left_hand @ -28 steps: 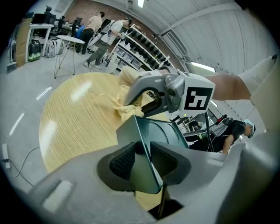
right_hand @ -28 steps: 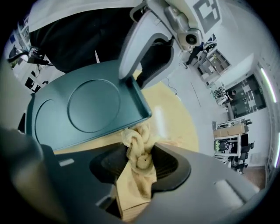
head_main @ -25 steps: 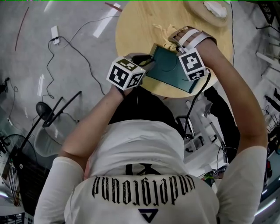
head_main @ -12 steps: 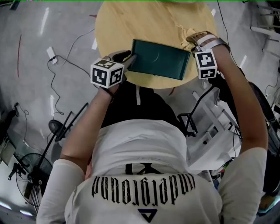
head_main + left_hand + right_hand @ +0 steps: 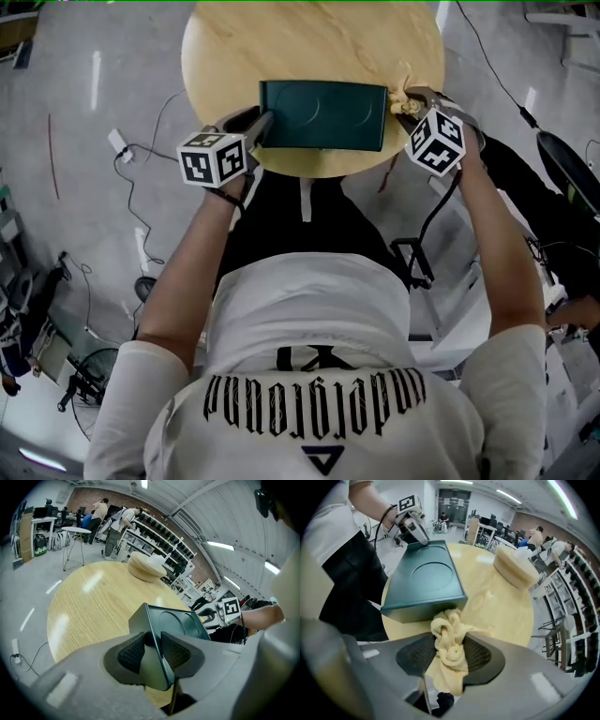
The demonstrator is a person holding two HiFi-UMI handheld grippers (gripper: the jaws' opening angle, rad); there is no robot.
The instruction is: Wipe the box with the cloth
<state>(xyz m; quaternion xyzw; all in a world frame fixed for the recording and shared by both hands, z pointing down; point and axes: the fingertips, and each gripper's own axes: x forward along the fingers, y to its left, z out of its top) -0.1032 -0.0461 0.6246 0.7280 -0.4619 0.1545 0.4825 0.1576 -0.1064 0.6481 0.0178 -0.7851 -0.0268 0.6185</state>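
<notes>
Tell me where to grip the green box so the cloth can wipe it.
Grip the thin upright wall at the left end of the box, coming from the near left edge of the table, as the left gripper does. That wall fits between the jaws, and the cloth sits at the opposite end.

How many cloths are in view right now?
1. The yellow cloth is bunched between the right gripper's jaws, at the green box's short end on the round table. Another could lie unseen inside the tan bowl at the table's far side.
</notes>
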